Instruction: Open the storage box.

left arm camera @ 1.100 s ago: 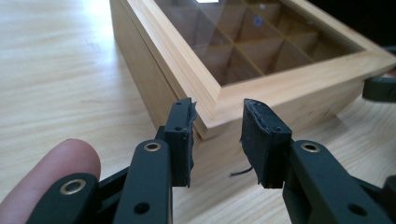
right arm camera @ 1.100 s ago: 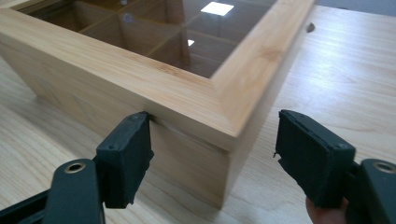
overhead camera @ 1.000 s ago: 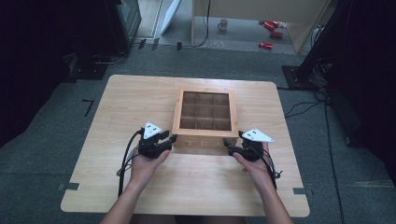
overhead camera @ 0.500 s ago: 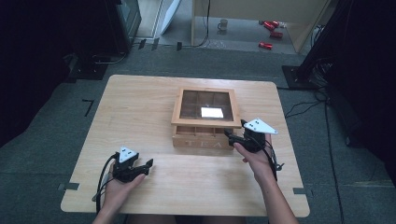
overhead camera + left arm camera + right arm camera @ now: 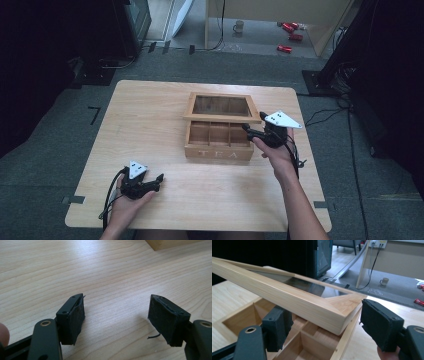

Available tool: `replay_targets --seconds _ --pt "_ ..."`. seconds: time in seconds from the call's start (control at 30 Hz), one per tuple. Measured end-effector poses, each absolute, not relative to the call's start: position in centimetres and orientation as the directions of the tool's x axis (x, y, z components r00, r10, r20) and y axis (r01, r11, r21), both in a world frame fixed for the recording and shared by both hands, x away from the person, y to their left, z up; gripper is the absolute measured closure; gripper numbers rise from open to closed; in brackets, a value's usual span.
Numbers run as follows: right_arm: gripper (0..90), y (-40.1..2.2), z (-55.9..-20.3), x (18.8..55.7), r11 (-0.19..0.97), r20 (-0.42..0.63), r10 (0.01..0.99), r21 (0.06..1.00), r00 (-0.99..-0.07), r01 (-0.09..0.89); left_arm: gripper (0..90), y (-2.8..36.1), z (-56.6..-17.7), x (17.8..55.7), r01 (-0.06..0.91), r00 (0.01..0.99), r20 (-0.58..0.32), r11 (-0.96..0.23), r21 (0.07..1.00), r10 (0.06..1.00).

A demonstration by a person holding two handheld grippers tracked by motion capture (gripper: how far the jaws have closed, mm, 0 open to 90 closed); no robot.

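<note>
Wooden tea box (image 5: pixel 218 141) lid (image 5: pixel 221 109) half-raised | right tool (image 5: pixel 256 131) wide, under lid's right corner | left tool (image 5: pixel 156 181) wide, empty, near-left bench (image 5: pixel 150 120) | lid not fully open yet

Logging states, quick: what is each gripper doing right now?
Left gripper: open, empty, over the bare table.
Right gripper: open, jaws astride the corner of the raised lid of the tea box.

The tea box (image 5: pixel 219 145) sits in the middle of the tabletop (image 5: pixel 150 125), with its lid (image 5: pixel 221 107) tilted up over it. The right claw (image 5: pixel 252 131) is in the way at its right corner. All around the left claw (image 5: pixel 156 181) is bare wood.
</note>
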State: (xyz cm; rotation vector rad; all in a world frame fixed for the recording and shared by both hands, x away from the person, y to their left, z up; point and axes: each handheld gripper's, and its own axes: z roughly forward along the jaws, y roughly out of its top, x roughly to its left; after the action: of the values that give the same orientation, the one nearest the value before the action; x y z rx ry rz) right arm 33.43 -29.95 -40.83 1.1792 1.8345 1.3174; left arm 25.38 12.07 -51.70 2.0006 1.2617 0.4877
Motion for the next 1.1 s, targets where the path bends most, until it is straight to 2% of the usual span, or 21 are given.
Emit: replay_targets --seconds 0.53,0.9,1.1 --pt "26.2 -30.8 -37.0 37.6 0.083 0.052 0.901 0.954 -0.432 0.289 30.3 12.1 -51.7 25.3 0.624 0.459 -0.074 -0.261 0.737 0.886" --pt "32.0 -31.2 -36.3 40.2 0.016 0.095 0.895 0.97 -0.435 0.244 30.4 12.1 -51.7 25.3 0.625 0.46 -0.081 -0.258 0.737 0.884" --pt "37.2 -31.5 -36.7 41.5 0.026 0.082 0.905 0.969 -0.418 0.245 30.5 12.2 -51.7 25.3 0.624 0.462 -0.089 -0.252 0.739 0.882"
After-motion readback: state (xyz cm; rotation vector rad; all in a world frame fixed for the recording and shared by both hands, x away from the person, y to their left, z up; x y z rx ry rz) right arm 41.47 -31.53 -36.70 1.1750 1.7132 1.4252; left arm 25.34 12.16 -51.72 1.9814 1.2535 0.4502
